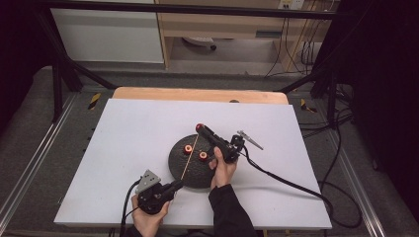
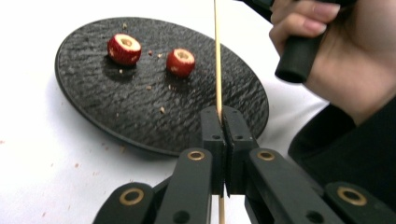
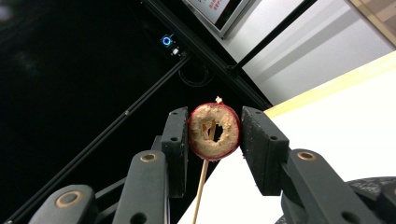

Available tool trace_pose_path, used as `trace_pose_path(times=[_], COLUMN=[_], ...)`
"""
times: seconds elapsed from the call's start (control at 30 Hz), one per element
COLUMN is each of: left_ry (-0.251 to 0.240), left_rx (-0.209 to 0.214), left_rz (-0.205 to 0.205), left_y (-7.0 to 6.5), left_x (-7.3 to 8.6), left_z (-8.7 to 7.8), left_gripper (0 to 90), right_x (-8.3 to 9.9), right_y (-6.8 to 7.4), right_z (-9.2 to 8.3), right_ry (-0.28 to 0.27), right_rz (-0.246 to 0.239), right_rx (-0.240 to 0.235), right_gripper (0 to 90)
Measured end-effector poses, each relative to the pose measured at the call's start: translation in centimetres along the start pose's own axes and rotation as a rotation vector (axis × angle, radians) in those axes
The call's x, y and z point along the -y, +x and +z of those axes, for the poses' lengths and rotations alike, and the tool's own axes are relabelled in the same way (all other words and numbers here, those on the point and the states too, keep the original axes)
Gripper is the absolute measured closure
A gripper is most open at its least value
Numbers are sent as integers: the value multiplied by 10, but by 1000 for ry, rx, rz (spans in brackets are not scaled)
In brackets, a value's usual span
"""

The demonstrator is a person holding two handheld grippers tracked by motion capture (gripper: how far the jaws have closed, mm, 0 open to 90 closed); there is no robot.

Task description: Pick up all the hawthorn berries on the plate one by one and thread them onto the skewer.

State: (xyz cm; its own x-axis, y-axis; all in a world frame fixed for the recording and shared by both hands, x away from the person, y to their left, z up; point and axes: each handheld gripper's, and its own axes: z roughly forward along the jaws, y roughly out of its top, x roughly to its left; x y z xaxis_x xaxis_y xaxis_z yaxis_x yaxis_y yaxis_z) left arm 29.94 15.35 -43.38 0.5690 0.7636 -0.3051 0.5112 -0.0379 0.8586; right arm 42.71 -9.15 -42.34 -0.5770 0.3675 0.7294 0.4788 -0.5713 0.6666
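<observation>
A black round plate (image 1: 197, 173) lies mid-table with two cored red fruit pieces (image 1: 188, 148) (image 1: 203, 156) on it. In the left gripper view these pieces (image 2: 124, 48) (image 2: 180, 62) sit on the far part of the plate (image 2: 140, 112). My left gripper (image 2: 224, 126), at the plate's near edge (image 1: 179, 183), is shut on a thin wooden skewer (image 2: 217, 70) that slants across the plate (image 1: 190, 157). My right gripper (image 3: 215, 128), at the plate's far edge (image 1: 200, 128), is shut on a third red fruit ring (image 3: 214, 132). The skewer tip (image 3: 201, 186) reaches into the ring's hole.
A white sheet (image 1: 123, 148) covers the table, with a wooden edge (image 1: 197, 94) at the back. Crumbs lie on the plate and sheet (image 2: 74, 165). The right gripper's cable (image 1: 291, 185) trails to the right. A black frame (image 1: 59, 74) and floor cables surround the table.
</observation>
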Motion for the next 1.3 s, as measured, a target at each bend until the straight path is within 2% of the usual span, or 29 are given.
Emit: trace_pose_path(times=[0.03,0.23,0.63,0.7,0.83,1.0,1.3], left_ry=[-12,-11,2,7,14,20,30], left_rx=[-5,-10,-31,-30,-33,-29,-21], left_rz=[-2,-12,-4,1,22,27,44], left_y=[-2,-4,4,6,7,9,11], left_x=[-3,-15,-40,-44,-46,-48,-47], left_z=[2,12,30,33,36,38,38], left_gripper=[888,887,888,888,888,889,888], right_x=[0,4,18,22,29,35,36], right_y=[0,2,3,4,6,7,8], right_z=[0,-2,-6,-7,-10,-12,-13], right_ry=[3,26,95,123,154,186,208], right_rz=[3,4,-20,-29,-48,-58,-76], right_rx=[-2,-8,0,6,9,13,30], right_gripper=[633,633,632,631,631,631,626])
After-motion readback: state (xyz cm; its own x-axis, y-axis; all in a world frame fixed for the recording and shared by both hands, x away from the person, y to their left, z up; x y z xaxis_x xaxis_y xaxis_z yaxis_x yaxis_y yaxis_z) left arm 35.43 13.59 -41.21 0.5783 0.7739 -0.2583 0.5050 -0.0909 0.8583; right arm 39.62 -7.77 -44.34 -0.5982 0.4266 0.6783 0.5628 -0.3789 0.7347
